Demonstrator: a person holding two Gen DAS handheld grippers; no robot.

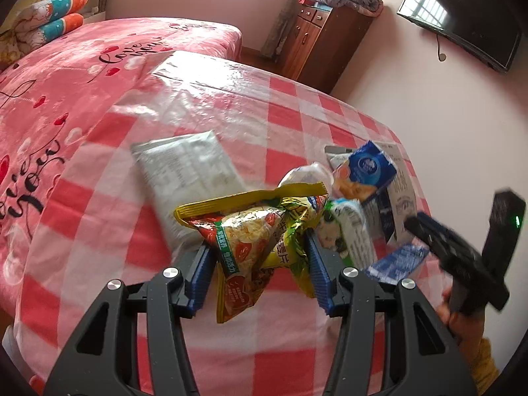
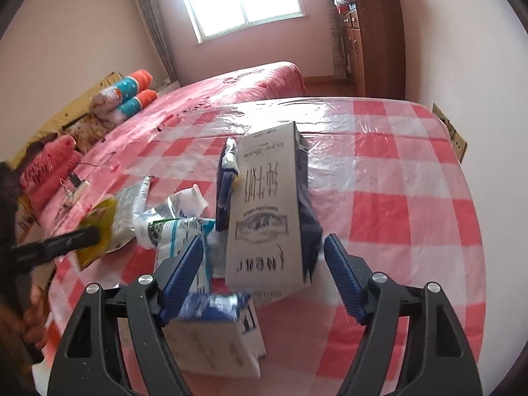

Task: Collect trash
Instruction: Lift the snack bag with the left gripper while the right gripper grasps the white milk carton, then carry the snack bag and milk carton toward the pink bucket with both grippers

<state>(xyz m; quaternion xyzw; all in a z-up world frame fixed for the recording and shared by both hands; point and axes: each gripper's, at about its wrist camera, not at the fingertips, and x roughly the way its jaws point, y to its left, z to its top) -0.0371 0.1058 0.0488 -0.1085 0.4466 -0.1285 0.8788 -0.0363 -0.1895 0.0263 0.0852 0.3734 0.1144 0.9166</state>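
Note:
My left gripper has its blue pads on both sides of a crumpled yellow snack bag and grips it just above the checked tablecloth. A silver packet lies behind it, and a blue-orange carton and a white-green wrapper lie to the right. My right gripper is open, its jaws wide around a grey milk carton without touching it. A smaller blue-white carton lies under the left finger. The yellow bag also shows at far left in the right wrist view.
The table has a red-white checked cloth under clear plastic. A pink bed lies to the left with rolled pillows. A wooden cabinet stands at the back, a TV hangs on the wall.

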